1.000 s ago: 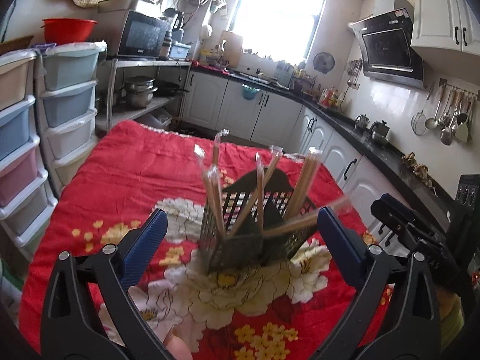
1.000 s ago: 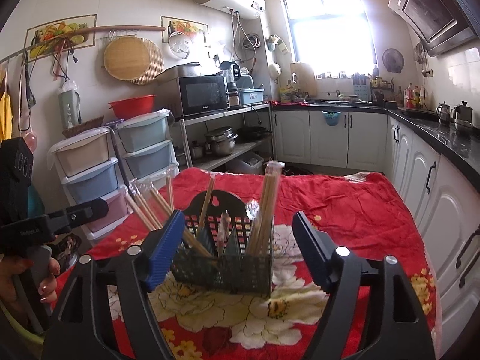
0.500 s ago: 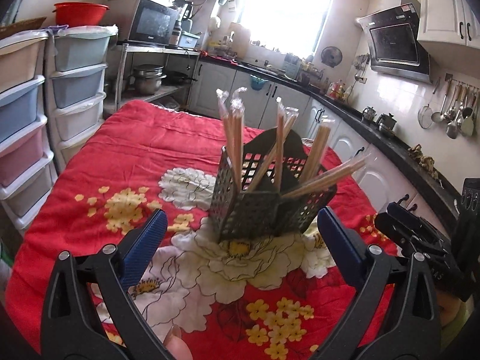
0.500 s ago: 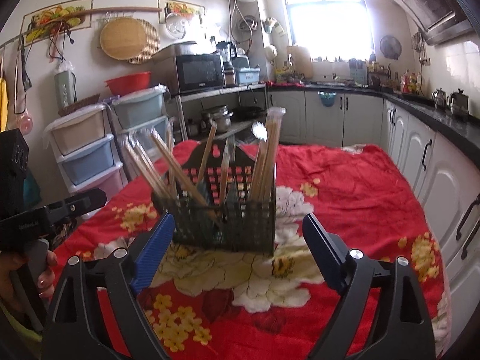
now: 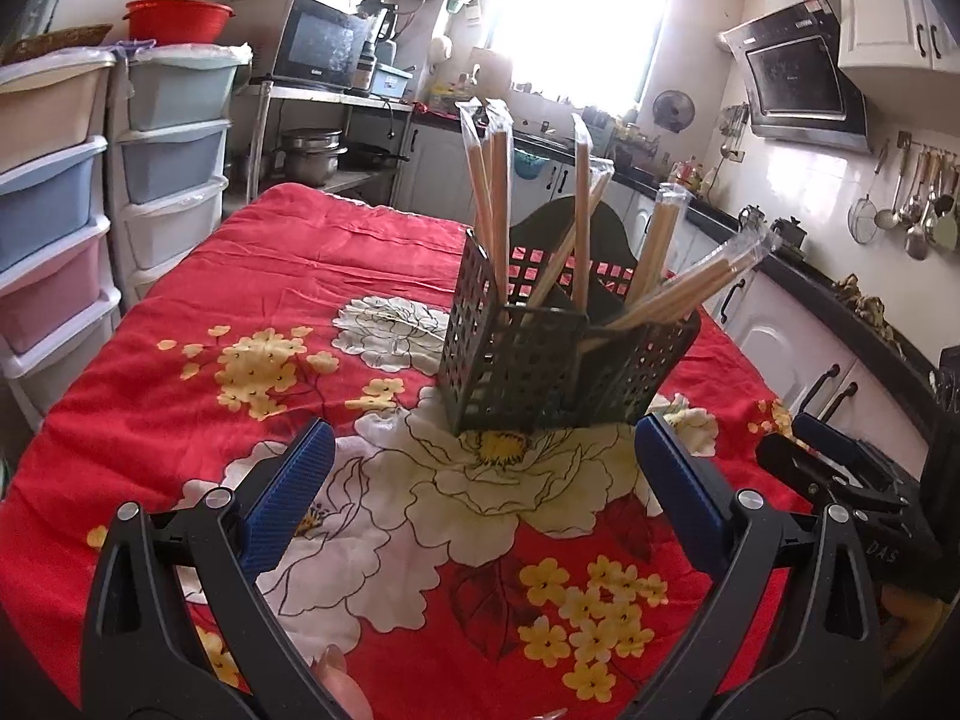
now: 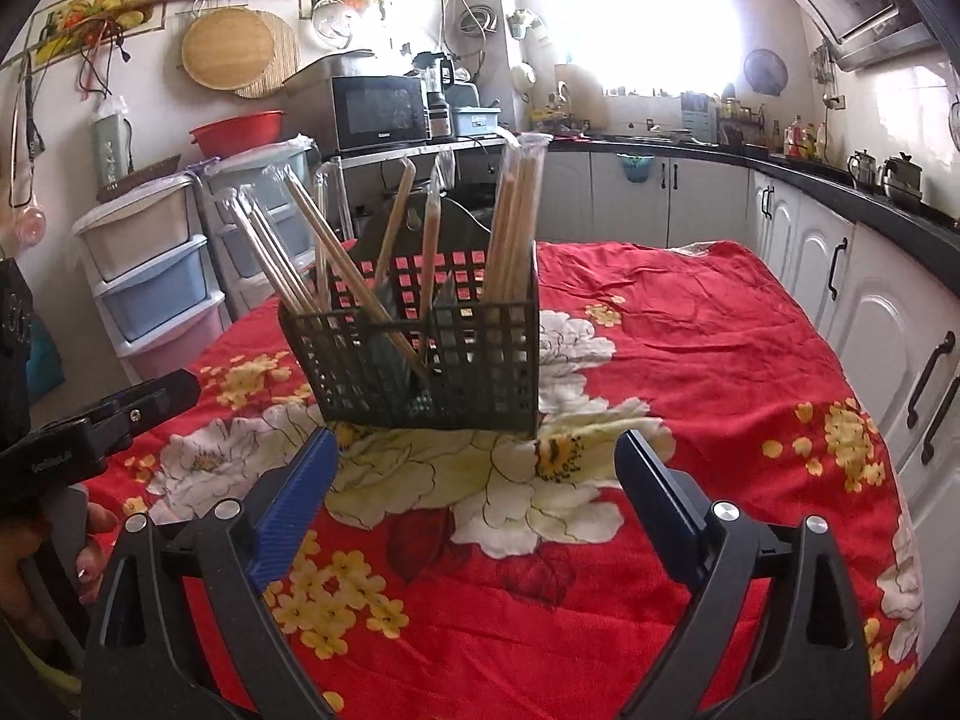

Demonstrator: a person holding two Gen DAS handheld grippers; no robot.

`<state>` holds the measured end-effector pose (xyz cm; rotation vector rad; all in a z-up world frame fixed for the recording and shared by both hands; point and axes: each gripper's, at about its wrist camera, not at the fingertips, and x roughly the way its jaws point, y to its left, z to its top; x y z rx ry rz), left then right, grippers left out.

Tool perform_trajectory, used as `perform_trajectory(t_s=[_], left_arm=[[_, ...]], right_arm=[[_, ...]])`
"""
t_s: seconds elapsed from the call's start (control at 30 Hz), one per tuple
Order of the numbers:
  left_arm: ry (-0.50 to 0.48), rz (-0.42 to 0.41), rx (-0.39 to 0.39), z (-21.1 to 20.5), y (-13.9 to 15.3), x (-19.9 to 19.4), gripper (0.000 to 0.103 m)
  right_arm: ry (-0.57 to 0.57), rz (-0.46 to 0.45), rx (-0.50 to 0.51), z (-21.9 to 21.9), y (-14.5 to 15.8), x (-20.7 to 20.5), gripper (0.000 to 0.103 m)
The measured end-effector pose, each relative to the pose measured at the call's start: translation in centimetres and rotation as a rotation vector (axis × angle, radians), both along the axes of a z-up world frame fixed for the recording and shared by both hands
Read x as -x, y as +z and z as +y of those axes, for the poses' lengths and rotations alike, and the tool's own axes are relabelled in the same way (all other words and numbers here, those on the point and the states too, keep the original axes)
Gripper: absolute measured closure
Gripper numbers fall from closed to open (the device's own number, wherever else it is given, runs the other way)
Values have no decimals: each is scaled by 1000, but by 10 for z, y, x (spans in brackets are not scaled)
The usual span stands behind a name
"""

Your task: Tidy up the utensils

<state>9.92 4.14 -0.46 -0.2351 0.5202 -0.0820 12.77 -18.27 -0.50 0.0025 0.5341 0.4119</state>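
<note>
From my left wrist camera, my left hand-held gripper (image 5: 480, 501) is spread wide, its two blue-padded fingers (image 5: 288, 501) holding nothing, above a desk covered with a red floral cloth (image 5: 240, 324). One dark mesh utensil holder (image 5: 558, 354) stands upright on the cloth, ahead of the fingers and apart from them. Wrapped pairs of wooden chopsticks (image 5: 495, 198) stick up from it in about five bundles: some nearly upright at the left, others leaning out to the right. At the right edge I see my right hand-held gripper (image 5: 840, 474), low beside the desk. Two stacks of plastic drawers (image 5: 174, 162) stand to the left of the desk.

From my right wrist camera, my right hand-held gripper (image 6: 474, 489) is equally wide open and empty, both blue pads clear of everything. The same single utensil holder (image 6: 420, 360) sits just beyond the fingertips, near the desk's middle on the floral cloth (image 6: 690, 360). I count roughly five or six chopstick bundles (image 6: 516, 228) here; the exact number is hard to tell where they overlap. My left hand-held gripper (image 6: 108, 420) shows at the left edge, side-on.
</note>
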Motion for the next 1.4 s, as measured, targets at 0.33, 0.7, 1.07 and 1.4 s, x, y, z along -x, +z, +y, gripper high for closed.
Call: perform_trajectory(t_s=[0.33,0.7,1.07,1.4], left_arm=[[17,-50,-31,-6,-5,11,11],[10,-193,-51,-11,-4,28,11],[10,-232,-75,-19,-3,35,11],[13,-232,-73,-18,-2,35,11]], right_arm=[[-28,-103,-42,-5,-9,21,8],[-90,-333,-85,-14,-2,52,7],[-103,-339,-78,-14,-6,54,6],[-97,-343,-73,-11,-7,54,6]])
